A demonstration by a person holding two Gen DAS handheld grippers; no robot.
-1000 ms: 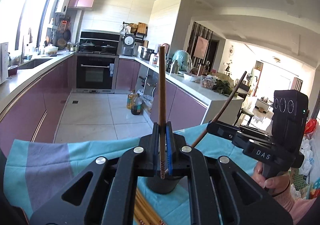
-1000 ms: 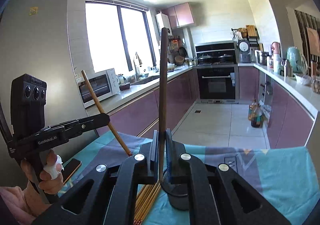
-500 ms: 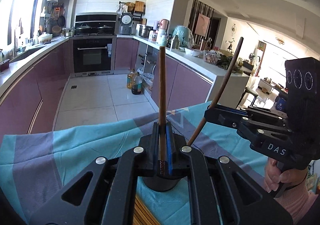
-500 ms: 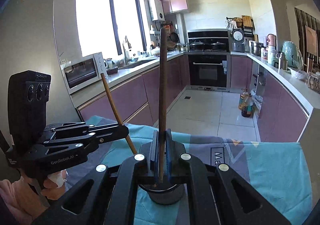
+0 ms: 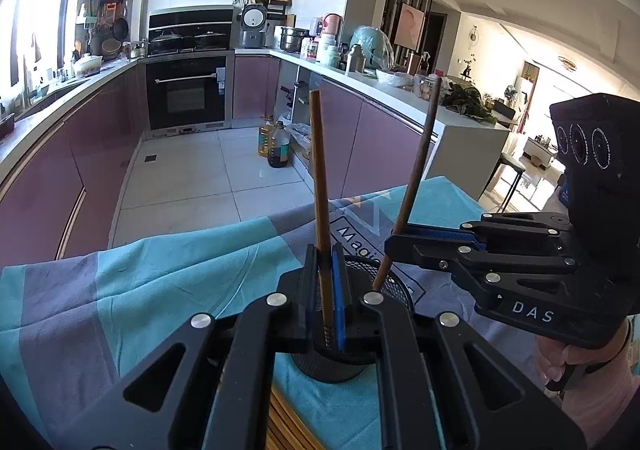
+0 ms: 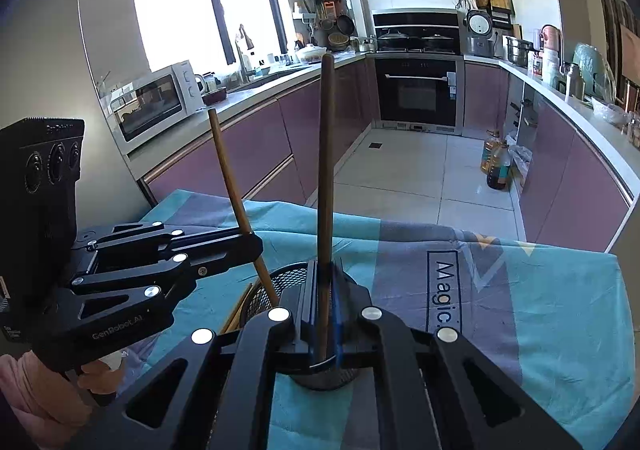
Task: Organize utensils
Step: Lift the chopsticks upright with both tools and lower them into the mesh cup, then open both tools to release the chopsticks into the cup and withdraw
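In the left wrist view the left gripper [image 5: 329,290] filled the lower centre of the frame, its jaws pinching a light brown wooden chopstick [image 5: 321,186] that stood nearly upright; the stick's lower end reached down inside the black wire-mesh cylindrical holder [image 5: 402,288] just behind the jaws; the holder stood on a teal and grey patterned cloth [image 5: 160,270] spread across the lower half of the frame. At the right of that frame the right gripper [image 5: 394,246] came in sideways, held by a hand [image 5: 560,362] at the lower right edge; its jaws were pressed onto a darker brown wooden chopstick [image 5: 418,170] that leaned to the upper right, its lower tip inside the holder's rim.

In the right wrist view the darker stick [image 6: 325,162] rose almost vertically from the clamped jaws at lower centre; the left gripper [image 6: 256,246] entered from the left with the lighter stick [image 6: 230,178] tilted toward the upper left; a bundle of further wooden chopsticks [image 6: 238,310] lay on the cloth just left of the holder [image 6: 280,278], partly hidden by it.
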